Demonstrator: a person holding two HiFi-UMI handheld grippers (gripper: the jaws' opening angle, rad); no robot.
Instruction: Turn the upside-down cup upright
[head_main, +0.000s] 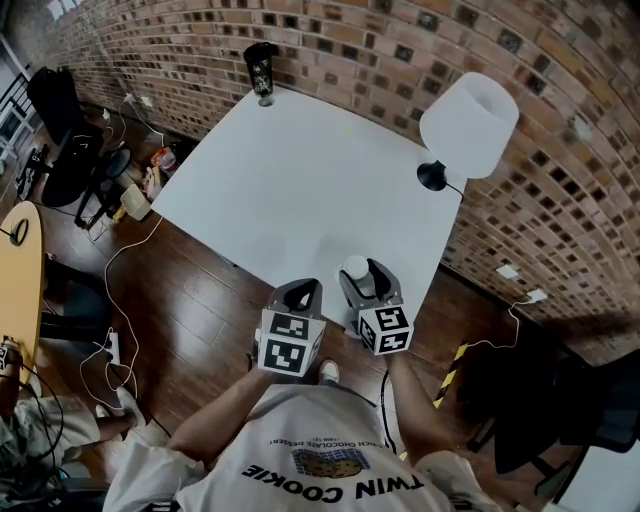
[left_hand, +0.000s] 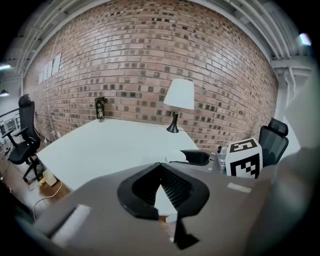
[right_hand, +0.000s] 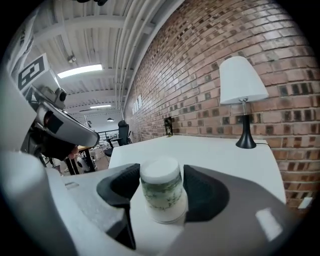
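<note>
A white paper cup (right_hand: 161, 192) with a green pattern stands upside down on the white table (head_main: 290, 180), near its front edge. My right gripper (right_hand: 162, 200) is shut on the cup, one black pad against each side. In the head view the cup (head_main: 356, 268) shows between the right gripper's (head_main: 364, 280) fingers. My left gripper (head_main: 298, 292) hangs just left of it at the table edge, shut with nothing in it. In the left gripper view its pads meet at the tips of the left gripper (left_hand: 161, 184), and the right gripper's marker cube (left_hand: 244, 157) shows to the right.
A white-shaded lamp (head_main: 466, 125) on a black base stands at the table's far right corner. A dark tumbler (head_main: 261, 70) stands at the far left corner by the brick wall. Office chairs and cables sit on the wooden floor to the left (head_main: 70, 150).
</note>
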